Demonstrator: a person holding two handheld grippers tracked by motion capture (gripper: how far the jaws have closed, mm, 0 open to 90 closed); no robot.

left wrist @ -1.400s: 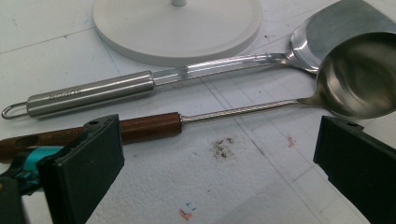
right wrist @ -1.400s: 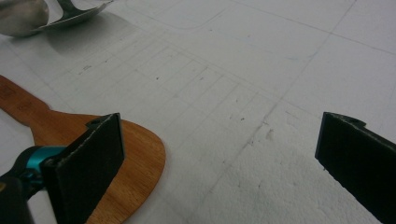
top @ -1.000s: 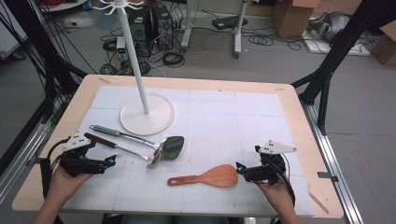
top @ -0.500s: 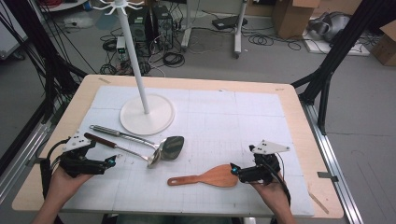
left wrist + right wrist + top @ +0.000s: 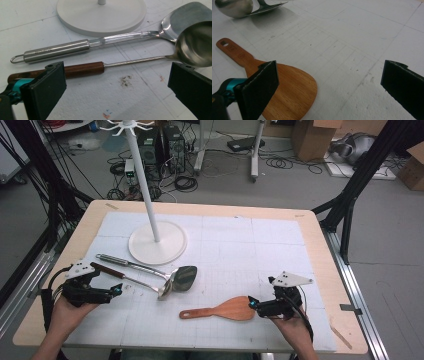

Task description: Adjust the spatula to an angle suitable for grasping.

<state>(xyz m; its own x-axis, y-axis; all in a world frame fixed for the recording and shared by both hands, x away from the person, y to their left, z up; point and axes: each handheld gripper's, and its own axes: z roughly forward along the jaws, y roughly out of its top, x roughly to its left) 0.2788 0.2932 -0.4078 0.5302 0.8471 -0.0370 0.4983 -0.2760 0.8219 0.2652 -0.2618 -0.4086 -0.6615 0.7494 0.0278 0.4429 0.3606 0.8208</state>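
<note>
Wooden flat rice paddle (image 5: 227,309) lying near-right; my right gripper (image 5: 256,305) hovering beside its blade, jaws apart; left gripper (image 5: 114,291) gaping near brown-handled steel ladle (image 5: 142,283).

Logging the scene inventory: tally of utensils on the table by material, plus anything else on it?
All-metal spatula: 1
Metal ladle with wooden handle: 1
Wooden rice paddle: 1
White hook stand: 1
Total: 4 things, 3 of them utensils.
</note>
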